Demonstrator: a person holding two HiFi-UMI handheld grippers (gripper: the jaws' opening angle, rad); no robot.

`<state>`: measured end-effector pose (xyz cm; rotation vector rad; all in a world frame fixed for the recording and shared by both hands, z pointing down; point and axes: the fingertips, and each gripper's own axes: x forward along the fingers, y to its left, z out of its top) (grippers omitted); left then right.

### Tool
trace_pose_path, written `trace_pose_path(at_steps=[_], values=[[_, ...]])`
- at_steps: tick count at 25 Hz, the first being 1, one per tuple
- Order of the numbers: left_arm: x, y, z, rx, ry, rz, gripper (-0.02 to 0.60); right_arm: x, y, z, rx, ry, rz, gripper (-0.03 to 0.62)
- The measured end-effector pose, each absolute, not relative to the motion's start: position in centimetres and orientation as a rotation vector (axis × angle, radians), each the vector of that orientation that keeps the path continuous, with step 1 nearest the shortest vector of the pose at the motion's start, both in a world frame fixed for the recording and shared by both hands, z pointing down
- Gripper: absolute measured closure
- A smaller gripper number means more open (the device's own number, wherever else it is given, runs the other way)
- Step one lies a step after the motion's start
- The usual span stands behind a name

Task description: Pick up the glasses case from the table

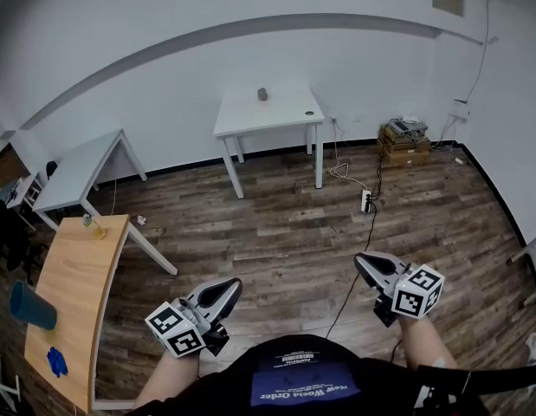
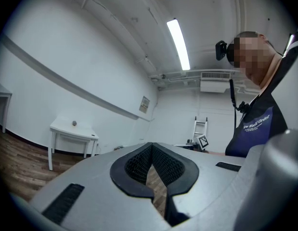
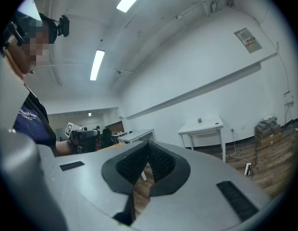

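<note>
small dark glasses case point(image 1: 262, 94) on white counter point(image 1: 285, 118) probably light, rigid, pinch its narrow width; left gripper point(image 1: 224, 293), right gripper point(image 1: 365, 263) closed, empty

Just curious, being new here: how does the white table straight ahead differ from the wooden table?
The white table stands far off; the wooden table is close by, at the left. The white table bears one small dark thing; the wooden table bears a blue cup and a small bottle. Both have white legs.
</note>
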<state>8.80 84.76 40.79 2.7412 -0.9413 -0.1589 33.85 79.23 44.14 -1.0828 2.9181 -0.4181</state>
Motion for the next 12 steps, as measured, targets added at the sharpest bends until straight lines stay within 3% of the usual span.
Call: trace_pose_path(at_steps=[12], values=[[-8.0,72.5,38.5,2.795,-0.842,-0.227,0.580,18.9,70.5,39.3,-1.234,2.869,-0.310,0.594]])
